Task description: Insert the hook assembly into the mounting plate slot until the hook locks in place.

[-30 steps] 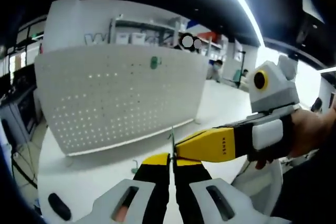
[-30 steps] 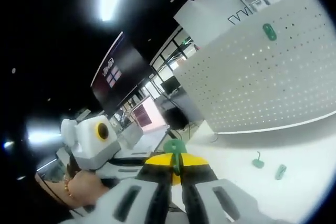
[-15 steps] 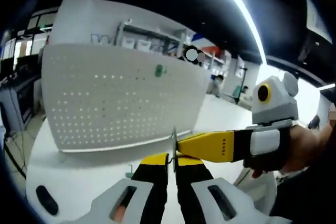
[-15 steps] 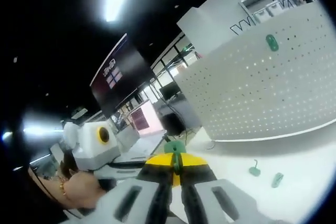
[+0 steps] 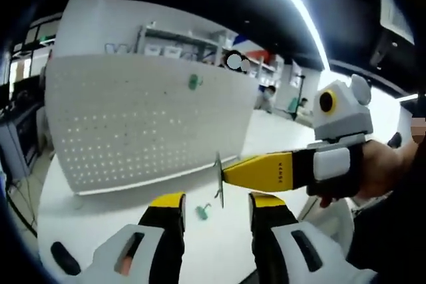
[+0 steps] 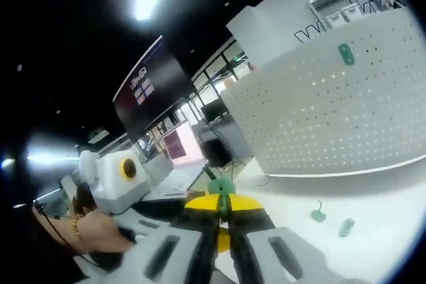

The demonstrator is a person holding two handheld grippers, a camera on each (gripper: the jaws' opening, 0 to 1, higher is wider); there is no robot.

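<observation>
A white pegboard [image 5: 146, 118] stands upright on the white table [image 5: 100, 231], with a green mounting plate [image 5: 194, 82] fixed near its top. In the left gripper view, my right gripper [image 5: 226, 176] reaches in from the right, shut on the thin hook assembly [image 5: 218, 181]. My left gripper [image 5: 216, 204] is open, its yellow-tipped jaws spread either side of the hook without touching it. In the right gripper view, my right gripper [image 6: 223, 205] pinches the green hook assembly [image 6: 221, 186]. The pegboard [image 6: 333, 118] and its green plate [image 6: 345, 54] lie off to the right.
A loose green hook [image 5: 203, 212] lies on the table before the pegboard; in the right gripper view it is the green hook [image 6: 318, 215] beside a second green piece [image 6: 346, 227]. A person's hand [image 6: 100, 231] is at the left. Shelves stand behind the board.
My left gripper has opened and let go of the hook assembly, which stays in the shut right gripper. Both views shifted slightly.
</observation>
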